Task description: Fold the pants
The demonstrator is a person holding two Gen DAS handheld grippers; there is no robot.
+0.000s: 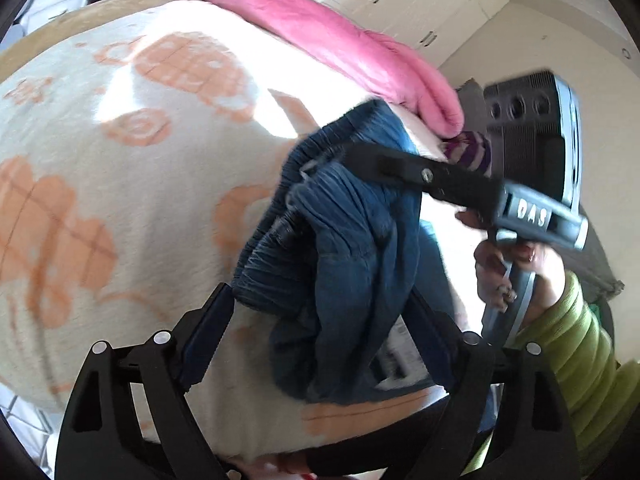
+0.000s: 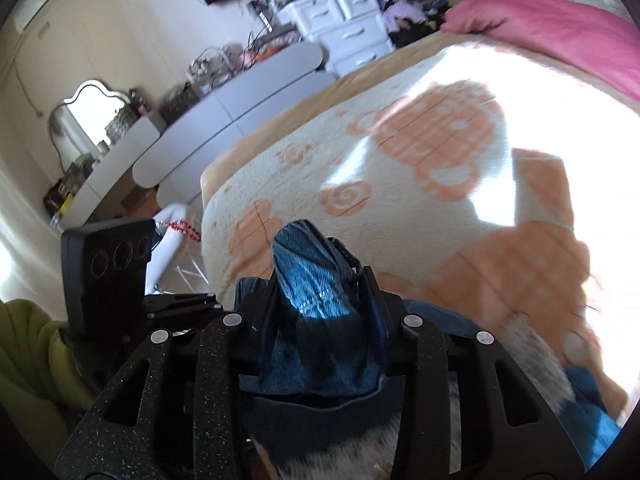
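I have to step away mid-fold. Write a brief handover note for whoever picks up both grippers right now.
Right gripper: shut on the bunched blue pants, held above the bed.
Left gripper: jaws wide open around hanging fabric, gripping nothing.
Pants: crumpled, lifted over the cream and orange blanket; a pink duvet lies at the far side.
Done: pants picked up.
Left: spread them flat on the blanket, then make all folds.

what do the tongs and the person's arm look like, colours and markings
Both tongs are matte black plastic with cut-out linkage arms and round silver pivot pins. The right tongs carry a grey-blue handle lettered "DAS" and a black ribbed box with three round holes. The hand wears a lime-green quilted sleeve. The left tongs have dark blue pads.
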